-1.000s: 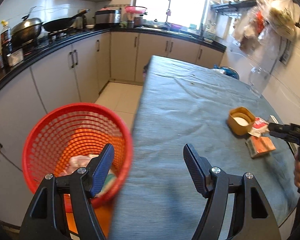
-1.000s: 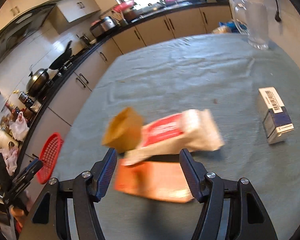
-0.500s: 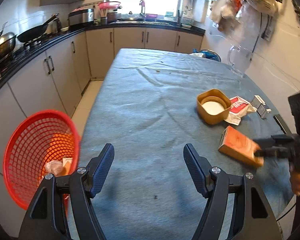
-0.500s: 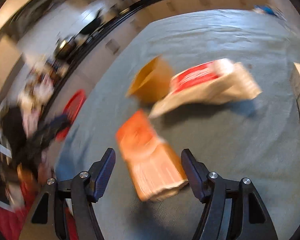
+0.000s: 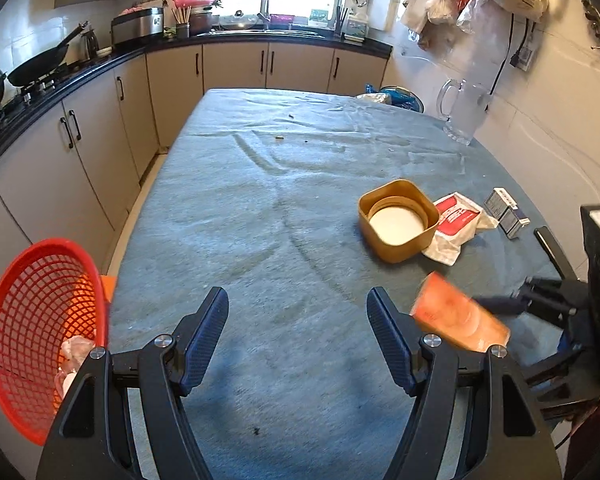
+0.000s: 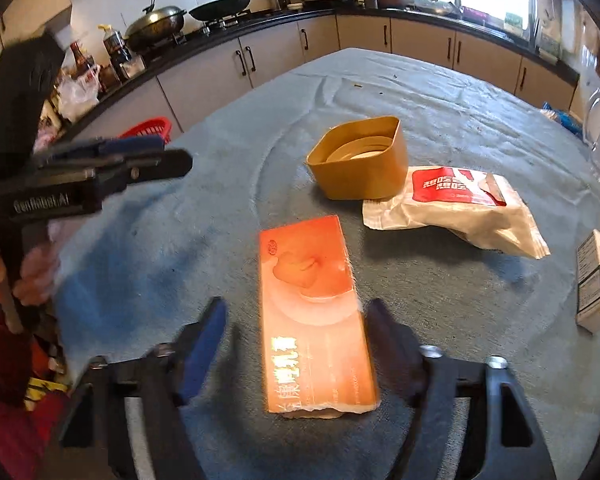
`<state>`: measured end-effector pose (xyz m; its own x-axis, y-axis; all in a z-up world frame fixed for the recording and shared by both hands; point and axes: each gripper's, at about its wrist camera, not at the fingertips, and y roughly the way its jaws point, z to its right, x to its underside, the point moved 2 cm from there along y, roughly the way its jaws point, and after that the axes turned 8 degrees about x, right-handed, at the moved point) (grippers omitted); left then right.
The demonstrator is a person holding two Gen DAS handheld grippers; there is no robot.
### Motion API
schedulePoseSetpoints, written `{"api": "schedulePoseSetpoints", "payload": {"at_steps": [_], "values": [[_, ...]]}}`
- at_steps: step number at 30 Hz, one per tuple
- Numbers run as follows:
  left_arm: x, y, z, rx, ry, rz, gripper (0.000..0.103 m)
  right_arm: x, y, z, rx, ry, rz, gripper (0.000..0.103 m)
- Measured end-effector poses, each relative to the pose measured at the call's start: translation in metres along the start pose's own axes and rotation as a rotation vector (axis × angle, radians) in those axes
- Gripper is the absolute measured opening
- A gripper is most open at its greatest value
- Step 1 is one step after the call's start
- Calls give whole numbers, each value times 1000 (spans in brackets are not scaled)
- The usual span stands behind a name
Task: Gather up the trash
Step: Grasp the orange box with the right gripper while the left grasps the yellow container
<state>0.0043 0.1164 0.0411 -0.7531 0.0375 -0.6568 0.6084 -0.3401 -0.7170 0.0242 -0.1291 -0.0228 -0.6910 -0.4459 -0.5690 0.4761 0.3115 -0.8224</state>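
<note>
Tilting downward, right gripper [image 6: 292, 344] closes around the orange box [image 6: 316, 316]; left gripper [image 5: 298, 336] gapes empty; red basket [image 5: 32, 280] off the table's left edge holds wrappers.

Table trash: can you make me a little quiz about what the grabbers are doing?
1. What lies between the fingers of the right gripper? A: the orange box. B: a banana. C: a spoon.
2. True or false: the red basket stands on the table.
3. What does the left gripper hold?

Key:
1. A; the jaws are closing around it.
2. False; it is off the table, beside its edge.
3. Nothing; it is open over bare cloth.
</note>
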Motion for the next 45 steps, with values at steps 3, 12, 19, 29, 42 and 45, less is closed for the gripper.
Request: {"api": "schedulePoseSetpoints", "payload": {"at_steps": [3,12,19,29,42,45], "values": [[-5,5,7,16,-3,-8,71,6,-10,10,24,23,33,54],[-24,34,34,70,-31,-60,74,24,-46,51,-4,257,154,50],[-46,65,35,123,-125,-99,74,36,-54,59,-23,272,167,50],[-51,116,47,59,-73,-214,28,47,-44,55,6,211,107,51],[-27,82,50,23,43,-135,6,44,-30,35,46,140,43,57],[-21,70,50,24,54,-96,6,41,-34,32,84,139,65,55]]}}
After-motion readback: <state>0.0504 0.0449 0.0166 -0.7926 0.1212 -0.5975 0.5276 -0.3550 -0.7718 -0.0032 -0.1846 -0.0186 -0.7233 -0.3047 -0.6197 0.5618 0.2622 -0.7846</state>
